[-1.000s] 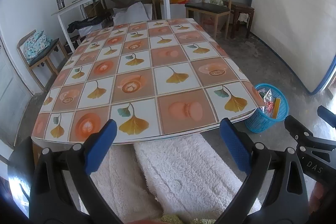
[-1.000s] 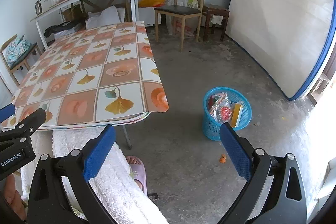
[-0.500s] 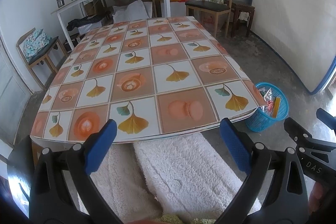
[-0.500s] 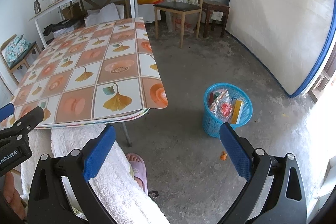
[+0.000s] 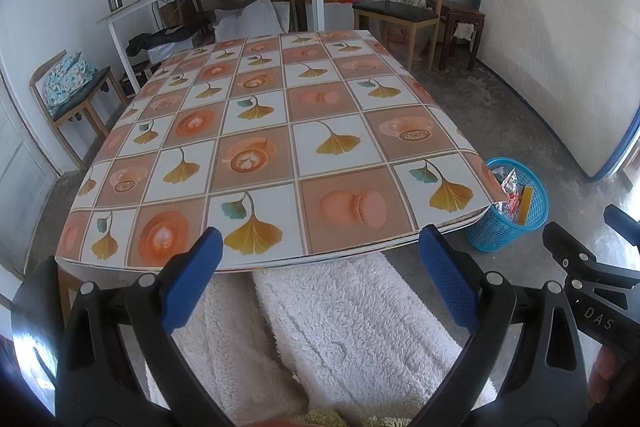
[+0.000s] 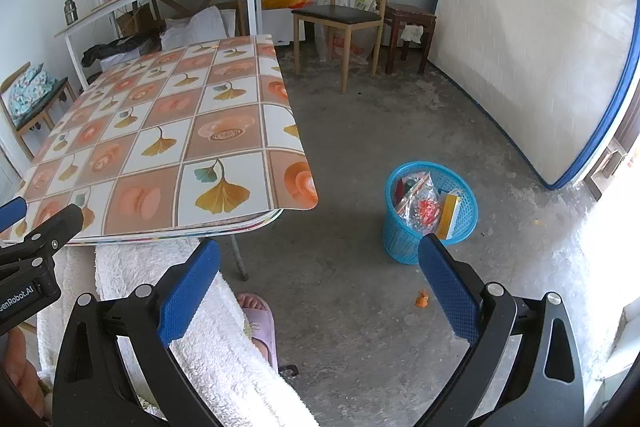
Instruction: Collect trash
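Both grippers gape wide and empty: the left gripper point(image 5: 320, 271) (its body lettered "GenRobot.AI") over white fleecy trousers point(image 5: 352, 323), the right gripper point(image 6: 320, 279) (marked "DAS") above bare concrete floor point(image 6: 360, 131). Just beyond it lies a small orange scrap point(image 6: 421, 300); farther on, a blue plastic mesh basket point(image 6: 400, 235) holds wrappers beside the ginkgo-patterned tablecloth point(image 5: 260, 131).

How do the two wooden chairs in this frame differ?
The chair by the fridge has a bare dark seat; the chair at the left wall carries a patterned bundle. The first stands in the open beyond the table, fully visible; the second is cropped in the right wrist view. Both have light wooden frames and dark seats.
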A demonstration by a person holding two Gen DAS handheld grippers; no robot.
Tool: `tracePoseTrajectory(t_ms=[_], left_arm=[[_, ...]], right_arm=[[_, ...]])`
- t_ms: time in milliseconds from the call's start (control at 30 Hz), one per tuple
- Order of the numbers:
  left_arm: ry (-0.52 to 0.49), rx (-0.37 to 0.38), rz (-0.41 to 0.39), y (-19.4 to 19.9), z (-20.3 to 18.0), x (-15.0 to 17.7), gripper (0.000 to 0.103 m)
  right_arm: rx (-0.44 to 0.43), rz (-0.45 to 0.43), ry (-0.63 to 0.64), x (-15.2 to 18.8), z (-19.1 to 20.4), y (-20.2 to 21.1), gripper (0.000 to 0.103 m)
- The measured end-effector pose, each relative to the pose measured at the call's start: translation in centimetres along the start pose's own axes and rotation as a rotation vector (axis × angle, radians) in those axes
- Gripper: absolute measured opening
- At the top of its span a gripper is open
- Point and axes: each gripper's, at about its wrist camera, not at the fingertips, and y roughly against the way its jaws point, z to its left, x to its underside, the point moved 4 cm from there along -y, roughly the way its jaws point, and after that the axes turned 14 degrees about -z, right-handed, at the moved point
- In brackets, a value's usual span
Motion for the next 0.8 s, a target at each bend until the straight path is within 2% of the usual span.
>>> tracePoseTrajectory(t_ms=[800], left_arm=[[0.001,0.001,0.001,-0.04,0.18,0.01,0.094]], right_arm=[[0.002,-0.002,0.003,-0.14,0.05,-0.03,0.096]])
